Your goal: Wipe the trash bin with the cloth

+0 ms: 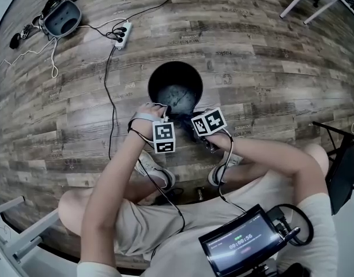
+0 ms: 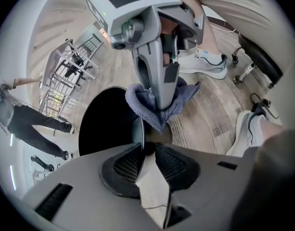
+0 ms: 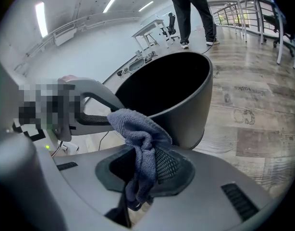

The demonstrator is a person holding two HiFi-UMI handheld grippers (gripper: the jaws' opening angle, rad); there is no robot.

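A black round trash bin (image 1: 176, 88) stands open on the wooden floor just in front of the person's feet. My left gripper (image 1: 165, 115) is at its near rim; in the left gripper view the jaws of that gripper (image 2: 146, 150) are shut on the thin rim (image 2: 138, 131). My right gripper (image 1: 187, 124) is beside it, shut on a bunched blue-grey cloth (image 3: 140, 150). The cloth (image 2: 159, 105) hangs against the outside of the bin wall (image 3: 186, 109) just below the rim. The bin's inside looks dark and empty.
A white power strip (image 1: 122, 34) with black cables lies beyond the bin, and a grey round device (image 1: 61, 17) sits at far left. The person's white shoes (image 1: 157, 175) are close behind the bin. Another person (image 3: 190, 8) stands farther off. Chair wheels (image 2: 246, 71) are nearby.
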